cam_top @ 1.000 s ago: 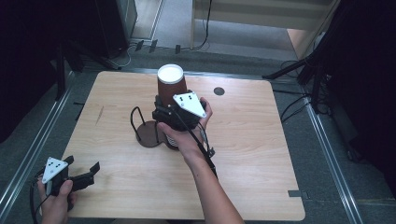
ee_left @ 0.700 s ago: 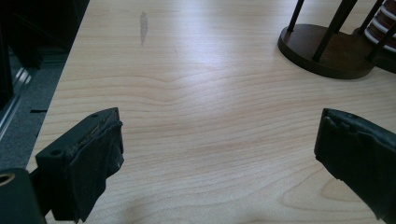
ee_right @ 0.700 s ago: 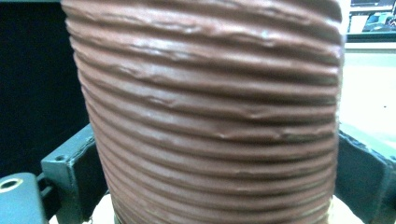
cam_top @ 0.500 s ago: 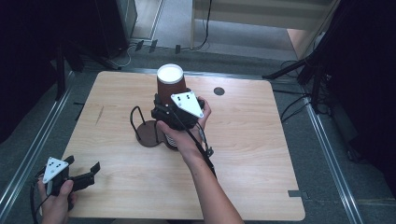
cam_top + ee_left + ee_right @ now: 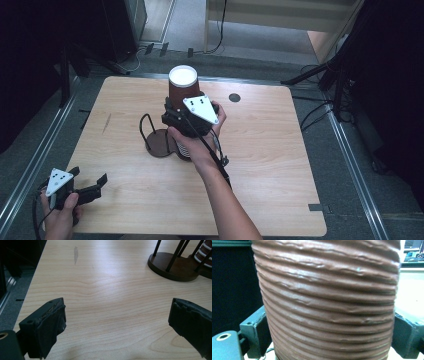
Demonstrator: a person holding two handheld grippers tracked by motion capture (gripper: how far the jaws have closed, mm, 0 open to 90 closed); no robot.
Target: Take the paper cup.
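A brown ribbed paper cup (image 5: 183, 82) with a white inside stands upright at the middle of the wooden table (image 5: 270, 170). My right gripper (image 5: 181, 101) reaches it from the near side, and its jaws have just been closing with the cup between them. In the right gripper view both pads lie against the sides of the cup (image 5: 327, 290). My left gripper (image 5: 90, 176) hovers by the table's front left corner. Its jaws stand wide open with nothing between them, as the left gripper view shows over bare wood (image 5: 117, 325).
A dark round stand (image 5: 159, 142) with black wire rods sits just left of the right hand, and a stack of cups (image 5: 203, 251) lies on it. A small dark disc (image 5: 234, 97) marks the table at the back right. Metal rails and cables run along the floor.
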